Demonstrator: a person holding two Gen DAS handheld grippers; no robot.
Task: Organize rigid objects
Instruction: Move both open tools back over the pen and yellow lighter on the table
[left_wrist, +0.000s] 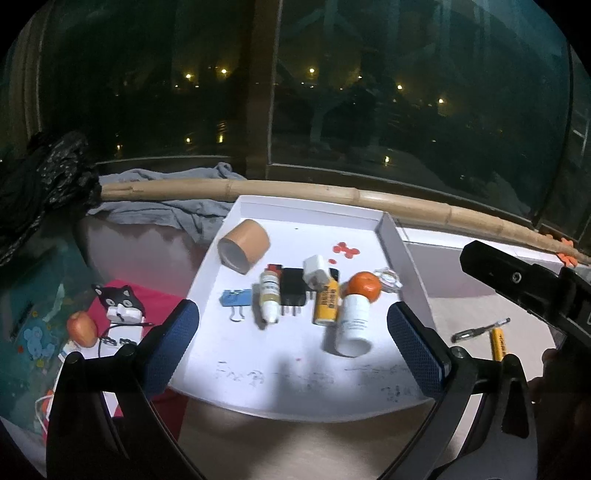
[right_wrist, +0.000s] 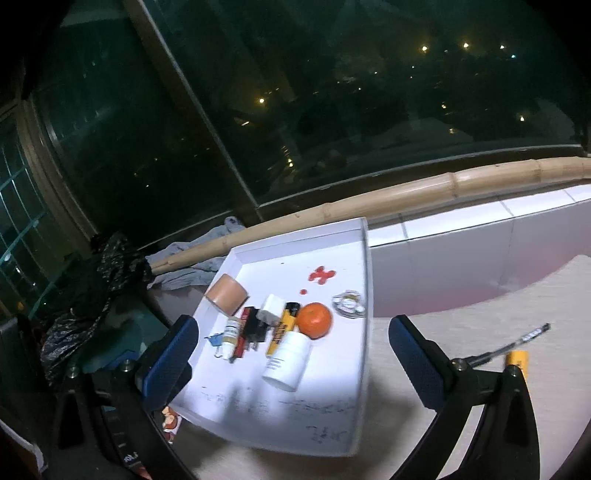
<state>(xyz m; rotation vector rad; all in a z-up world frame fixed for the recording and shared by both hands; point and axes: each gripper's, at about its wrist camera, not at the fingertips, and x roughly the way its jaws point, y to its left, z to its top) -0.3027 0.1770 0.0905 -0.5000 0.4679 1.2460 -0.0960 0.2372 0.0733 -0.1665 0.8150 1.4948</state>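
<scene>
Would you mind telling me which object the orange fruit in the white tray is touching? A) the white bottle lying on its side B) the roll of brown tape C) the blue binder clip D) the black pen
A: the orange fruit rests against the upper end of the white bottle in the white tray, with both grippers open and empty.
</scene>
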